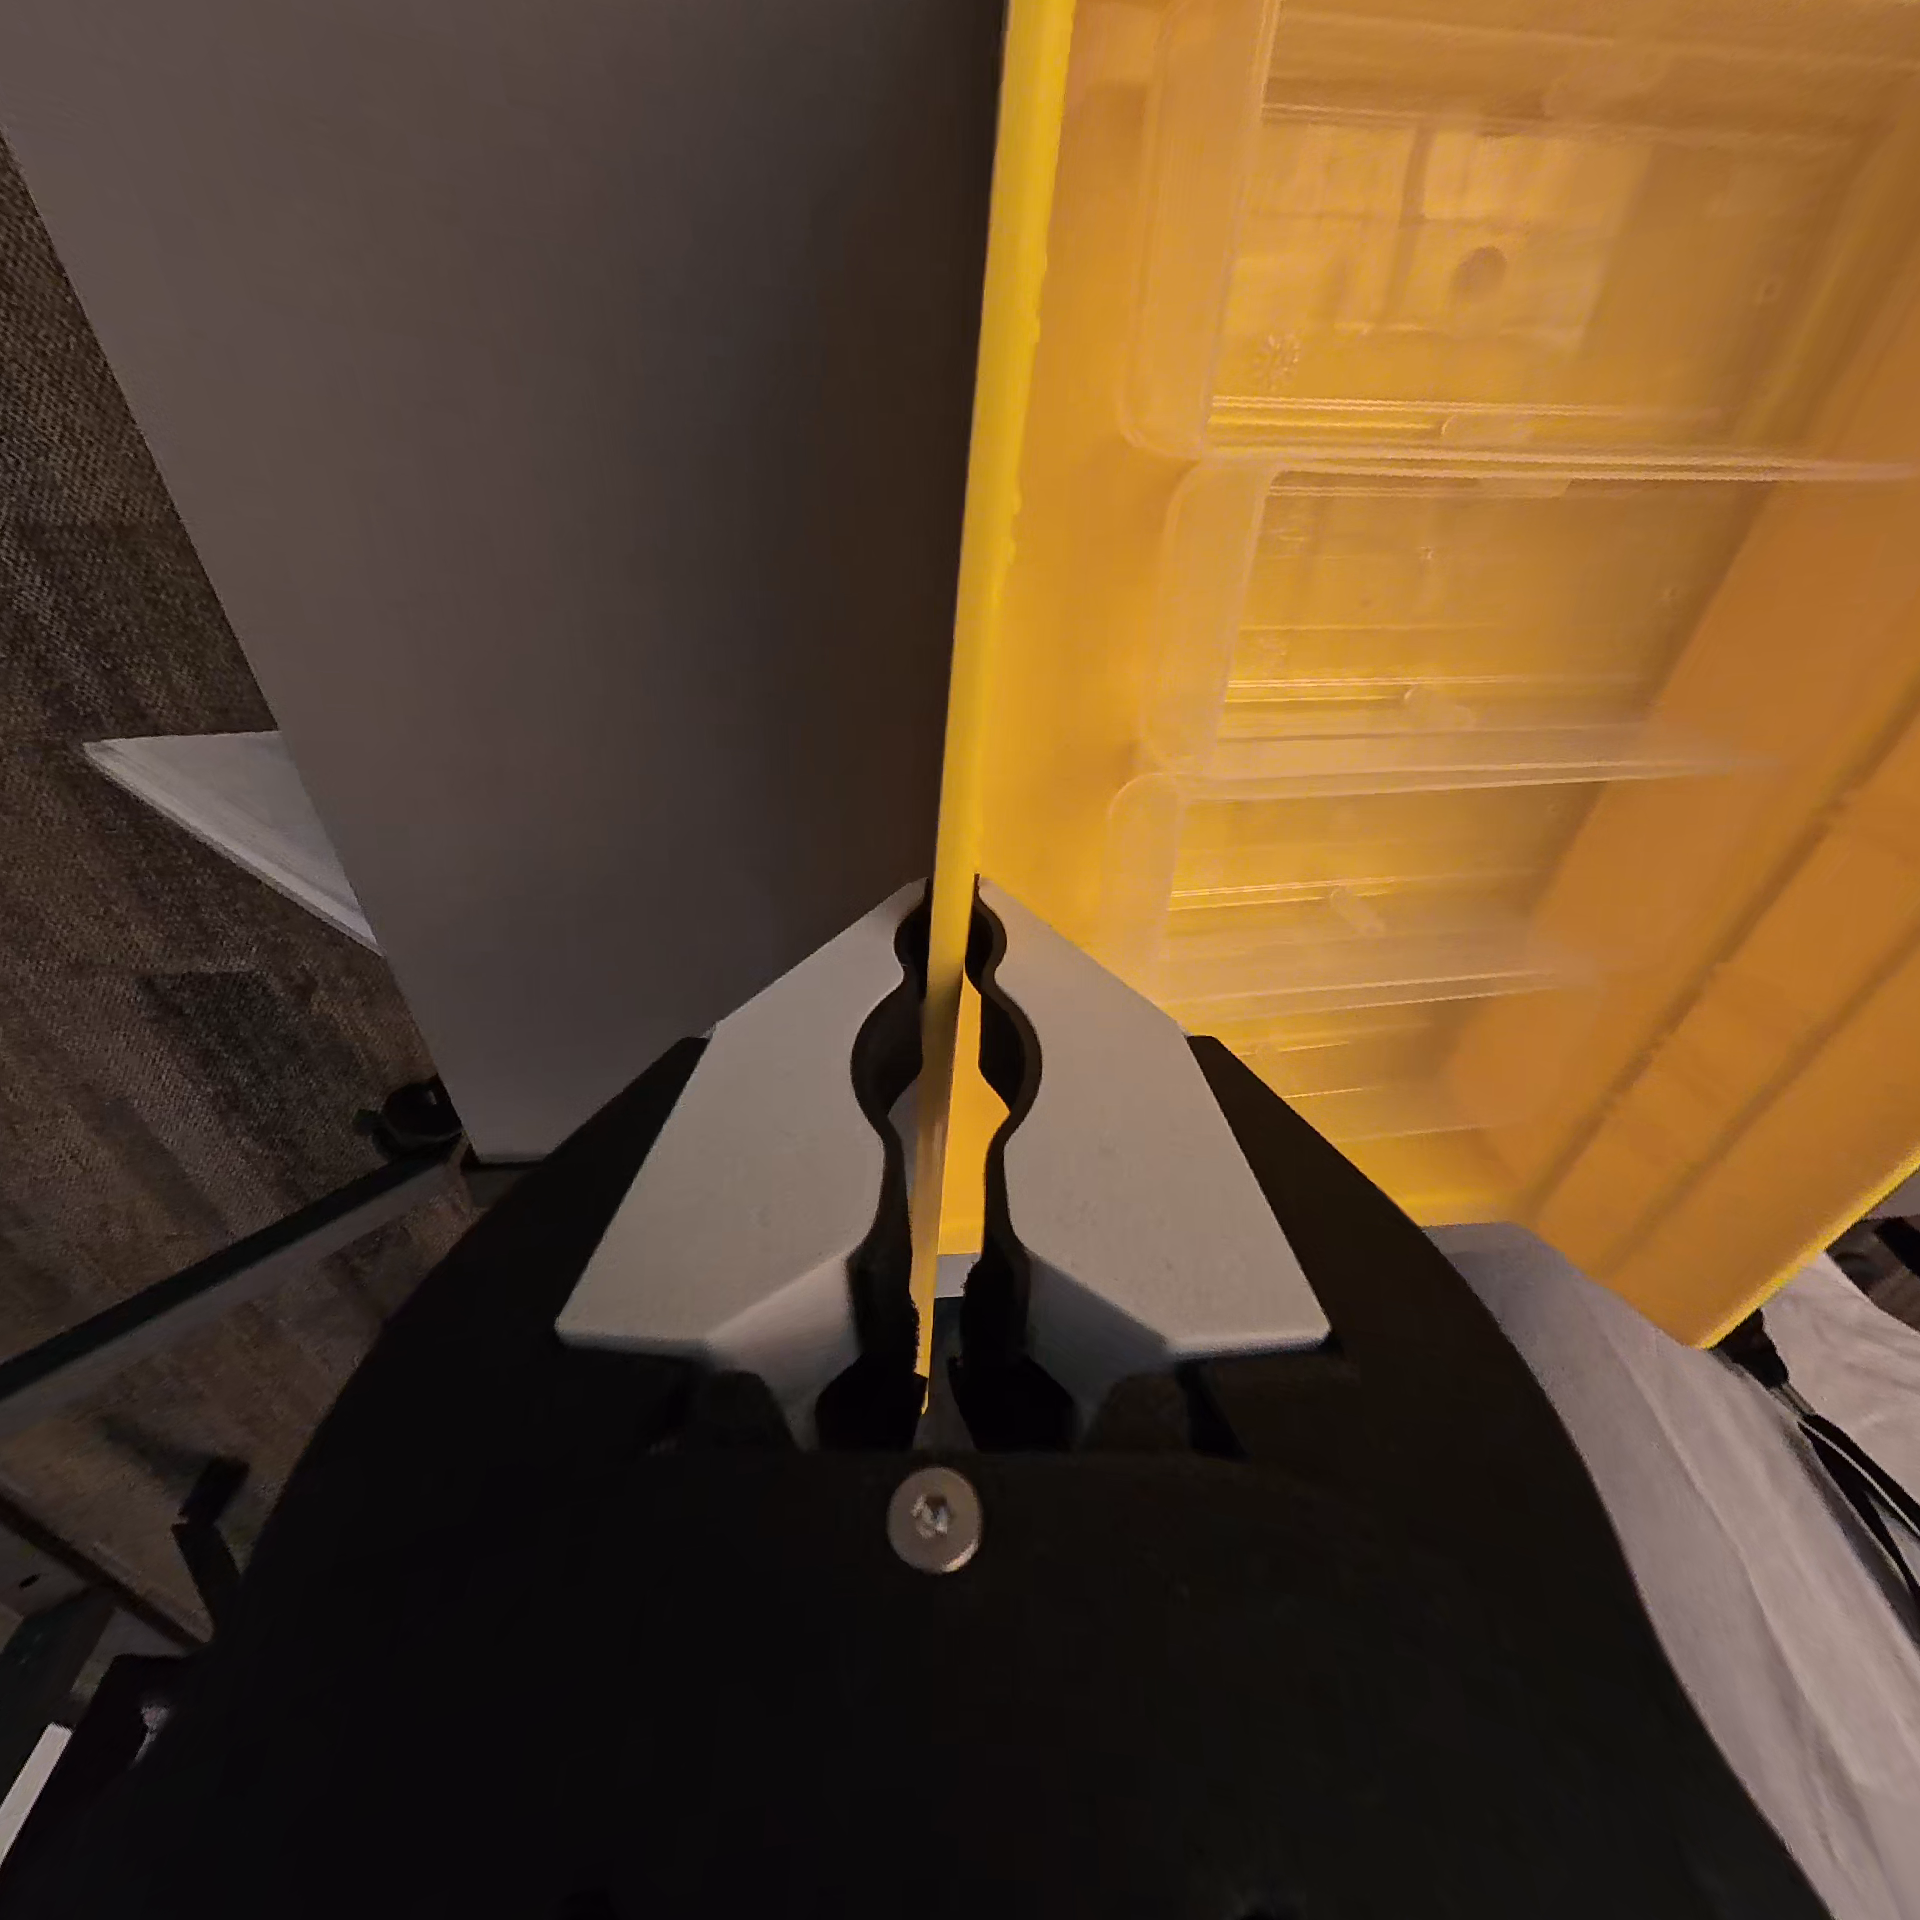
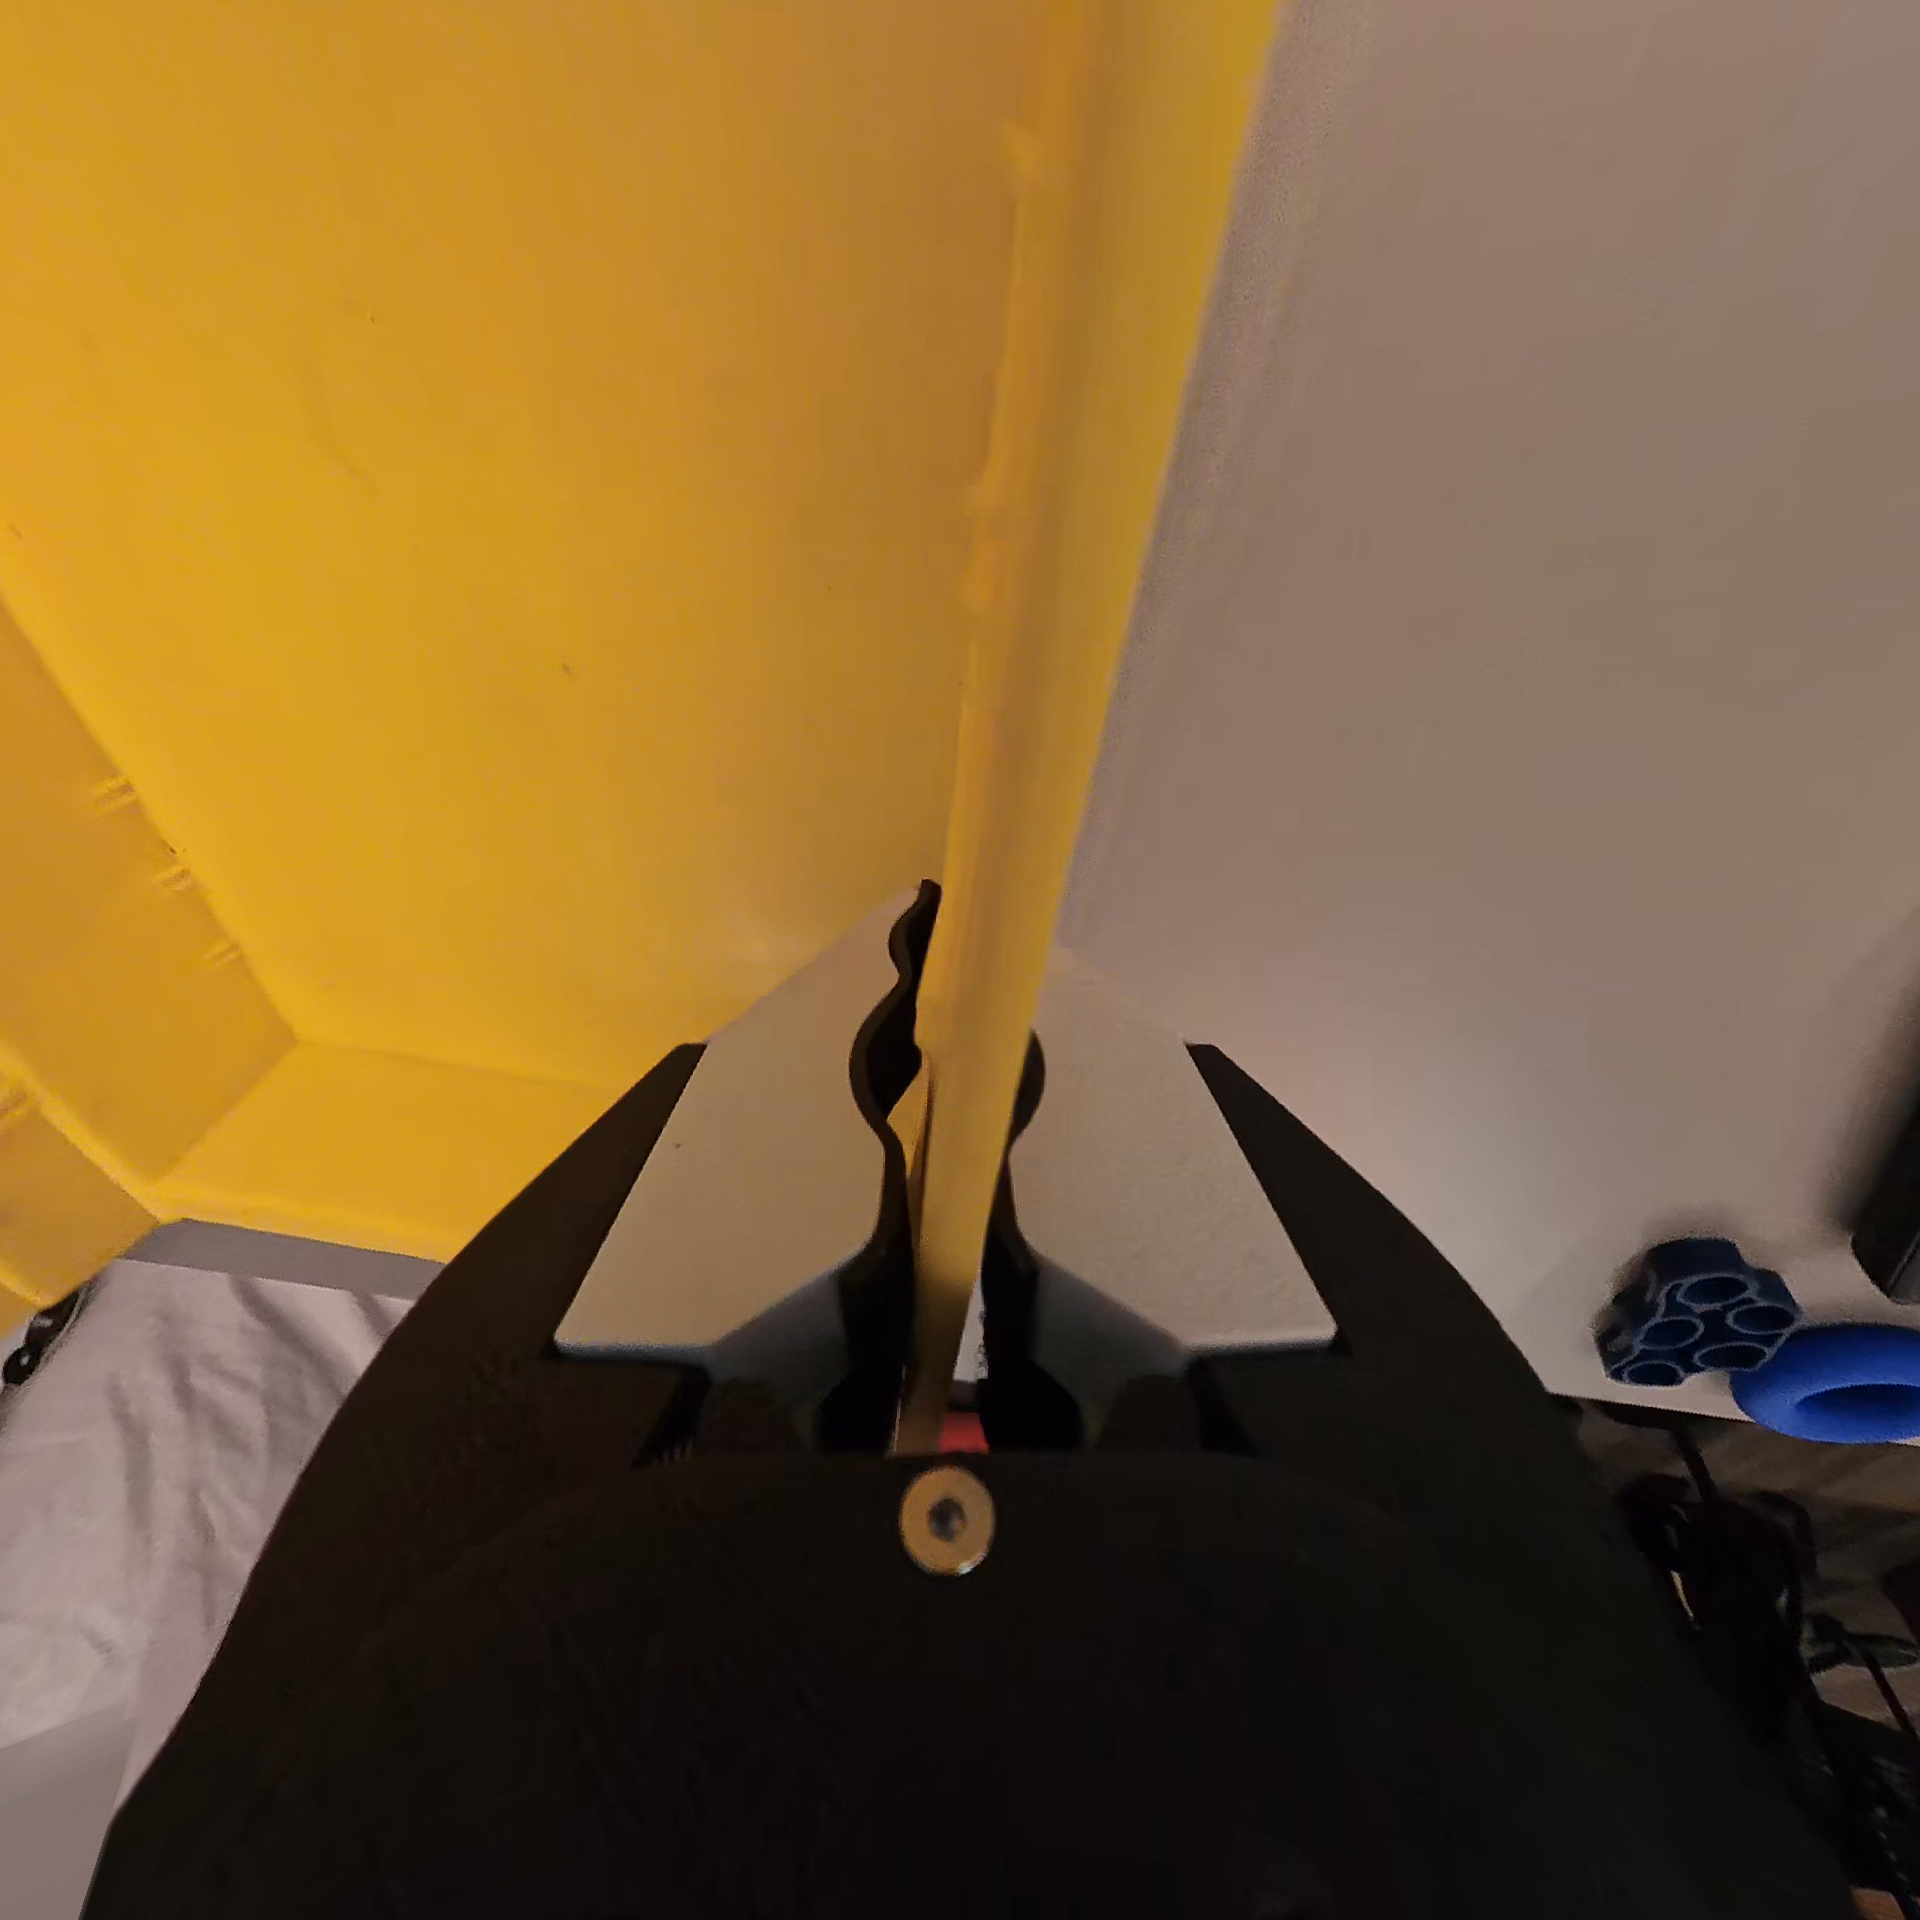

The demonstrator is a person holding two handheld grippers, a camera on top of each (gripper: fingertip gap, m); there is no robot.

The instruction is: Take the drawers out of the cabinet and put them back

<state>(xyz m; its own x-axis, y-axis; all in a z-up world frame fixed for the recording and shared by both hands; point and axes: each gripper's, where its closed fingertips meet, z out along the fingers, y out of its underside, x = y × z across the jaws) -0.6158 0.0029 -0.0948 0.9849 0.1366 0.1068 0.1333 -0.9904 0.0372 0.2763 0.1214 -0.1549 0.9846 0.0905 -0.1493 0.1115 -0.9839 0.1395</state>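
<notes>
Both grippers [image 1: 948, 904] [image 2: 961, 914] on cabinet [image 1: 1039, 520] edges

Right gripper [image 2: 951, 904], black with pale wedge-shaped finger blocks, clamped on the thin edge of a yellow plastic cabinet wall [image 2: 1039, 582] running upward through the frame. Broad yellow cabinet face [image 2: 499, 499] to the left, above the white tabletop [image 2: 1455, 623] and a white cloth [image 2: 156, 1475] at lower left. Near the tabletop's right front edge, a blue honeycomb-holed block [image 2: 1694, 1325] touching a blue ring [image 2: 1839, 1397], with a dark object [image 2: 1896, 1174] just behind.
</notes>
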